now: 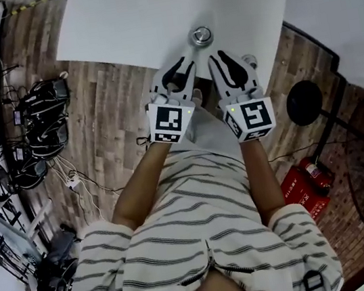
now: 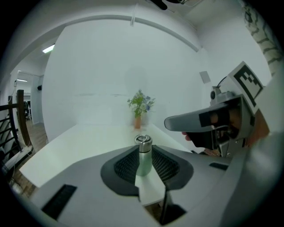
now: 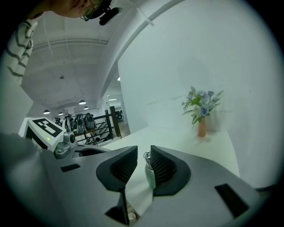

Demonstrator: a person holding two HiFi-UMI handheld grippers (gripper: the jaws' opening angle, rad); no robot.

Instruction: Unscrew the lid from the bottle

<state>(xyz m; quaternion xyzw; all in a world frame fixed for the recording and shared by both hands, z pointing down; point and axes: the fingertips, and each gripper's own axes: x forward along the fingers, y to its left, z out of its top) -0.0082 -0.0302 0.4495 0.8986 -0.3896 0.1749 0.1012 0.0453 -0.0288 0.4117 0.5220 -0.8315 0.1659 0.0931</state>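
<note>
A small pale-green bottle with a shiny metal lid (image 1: 200, 36) stands upright near the front edge of the white table (image 1: 122, 27). My left gripper (image 1: 183, 66) and right gripper (image 1: 220, 57) sit side by side just short of it, both pointing at it. The left gripper view shows the bottle (image 2: 143, 157) through the narrow gap of the left gripper (image 2: 143, 153), beyond the pads and not touching them. In the right gripper view the bottle (image 3: 149, 174) is half hidden behind one jaw of the right gripper (image 3: 143, 156). Both grippers are slightly open and hold nothing.
A small vase of flowers (image 2: 140, 107) (image 3: 202, 111) stands at the table's far end by the white wall. Left of the table, cables and gear (image 1: 42, 129) lie on the wooden floor. A black fan base (image 1: 305, 102) and a red extinguisher (image 1: 308, 183) are at the right.
</note>
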